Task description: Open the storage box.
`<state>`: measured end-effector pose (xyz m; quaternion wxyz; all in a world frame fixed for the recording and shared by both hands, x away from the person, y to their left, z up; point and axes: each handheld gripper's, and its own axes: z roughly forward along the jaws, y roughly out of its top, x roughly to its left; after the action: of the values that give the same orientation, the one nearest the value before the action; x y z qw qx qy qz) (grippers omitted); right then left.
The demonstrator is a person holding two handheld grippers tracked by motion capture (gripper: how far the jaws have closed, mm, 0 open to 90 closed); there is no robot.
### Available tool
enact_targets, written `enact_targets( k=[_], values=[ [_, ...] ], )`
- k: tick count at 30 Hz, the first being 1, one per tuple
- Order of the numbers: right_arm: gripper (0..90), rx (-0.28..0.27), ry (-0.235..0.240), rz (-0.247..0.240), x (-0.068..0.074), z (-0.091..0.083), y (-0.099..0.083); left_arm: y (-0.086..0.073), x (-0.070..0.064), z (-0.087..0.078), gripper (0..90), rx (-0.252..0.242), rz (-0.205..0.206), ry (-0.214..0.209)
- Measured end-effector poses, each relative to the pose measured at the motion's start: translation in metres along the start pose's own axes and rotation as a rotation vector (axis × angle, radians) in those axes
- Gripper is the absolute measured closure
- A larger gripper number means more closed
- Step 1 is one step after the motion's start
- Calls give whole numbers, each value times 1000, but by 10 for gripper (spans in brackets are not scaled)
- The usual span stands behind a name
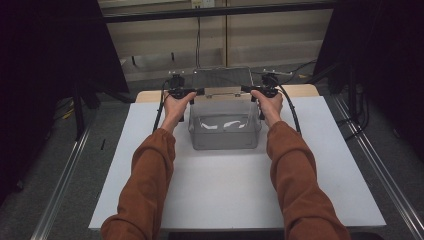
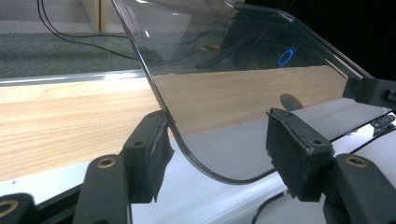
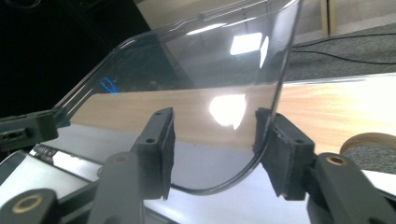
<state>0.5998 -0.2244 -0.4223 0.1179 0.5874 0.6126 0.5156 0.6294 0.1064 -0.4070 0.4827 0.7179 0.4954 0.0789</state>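
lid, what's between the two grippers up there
In the high view the clear lid spans the whole stretch from the left gripper to the right gripper, held over the clear box.

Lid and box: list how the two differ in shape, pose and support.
The lid is a thin flat sheet with rounded corners; the box is a deep open tub. The lid is raised and tilted at the box's far edge, with a corner between the parted jaws of the left gripper and of the right gripper; the box sits flat on the white table. Both are clear plastic.
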Motion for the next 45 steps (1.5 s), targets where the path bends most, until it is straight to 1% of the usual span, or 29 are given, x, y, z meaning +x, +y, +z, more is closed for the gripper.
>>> enact_targets(
  k=[4, 7, 9, 10, 11, 12, 13, 16, 17, 18, 19, 20, 21, 22, 25, 26, 27, 29, 31, 32, 34, 36, 37, 39, 40, 41, 42, 44, 45],
  values=[
    [458, 6, -3, 4, 1, 0, 0, -1, 0, 0, 393, -4, -11, 3],
    [446, 2, -16, -8, 2, 0, 0, -1, 0, 0, 367, -4, -1, 13],
    [429, 7, -23, -2, 2, 0, 0, -1, 1, 0, 354, 3, 7, 17],
    [400, 12, -24, 21, 0, 0, -1, -1, 0, 0, 351, -1, 6, 23],
    [400, 12, -24, 21, 0, 0, -1, -1, 0, 0, 352, -1, 6, 23],
    [391, 15, -25, 32, -1, 1, -1, -1, 0, 0, 352, 4, 8, 26],
    [389, 13, -25, 34, -1, 1, -1, -1, -1, 0, 352, -4, 10, 29],
    [385, 8, -32, 26, 0, 1, -1, -2, 1, 1, 350, -6, -2, 17],
    [373, 10, -38, 22, 0, 1, -1, -3, 1, 1, 350, -13, -8, 14],
    [340, 9, -52, 16, 0, 1, -1, -3, 2, 1, 348, -8, -9, 14],
    [336, 0, -64, -1, 1, 1, -2, -3, 2, 1, 345, -3, -3, 17],
    [336, 0, -64, -1, 1, 1, -2, -3, 2, 1, 340, -3, -3, 17],
    [329, -1, -90, -28, 2, 2, -2, -4, 2, 2, 360, -4, -5, 17],
    [332, -4, -82, -32, 2, 2, -2, -4, 1, 3, 360, 3, 7, 10],
    [337, -4, -82, -23, 2, 3, -3, -5, -1, 5, 355, -15, 3, 21],
    [337, -9, -83, -17, 2, 3, -4, -5, -1, 6, 347, -10, 6, 15],
    [337, -11, -84, -20, 2, 3, -4, -6, -1, 6, 337, -18, 7, 16],
    [335, -17, -88, -34, 2, 3, -4, -6, 0, 6, 305, -22, 14, 21],
    [316, -19, -82, -38, 3, 3, -3, -5, 1, 5, 266, -24, 36, 35],
    [302, -27, -86, -49, 3, 2, -3, -5, 1, 4, 244, -21, 45, 36],
    [275, -33, -79, -70, 5, 1, -1, -5, 1, 3, 225, -38, 45, 32],
    [253, -38, -86, -101, 7, -1, -1, -5, 0, 2, 197, -45, 67, 45],
    [236, -39, -80, -113, 8, -1, 0, -5, 0, 1, 180, -50, 73, 55],
    [185, -39, -79, -142, 12, -4, 1, -6, -1, 0, 151, -62, 81, 54],
    [185, -39, -79, -142, 12, -4, 1, -6, -1, -1, 151, -68, 84, 53],
    [178, -40, -80, -154, 14, -5, 1, -5, -2, -3, 137, -70, 92, 55],
    [161, -54, -84, -179, 16, -8, 2, -5, -3, -4, 120, -78, 105, 58],
    [154, -60, -84, -183, 18, -9, 3, -3, -5, -7, 110, -84, 114, 61],
    [150, -71, -84, -190, 18, -11, 3, -4, -5, -9, 102, -97, 108, 60]
  ],
)
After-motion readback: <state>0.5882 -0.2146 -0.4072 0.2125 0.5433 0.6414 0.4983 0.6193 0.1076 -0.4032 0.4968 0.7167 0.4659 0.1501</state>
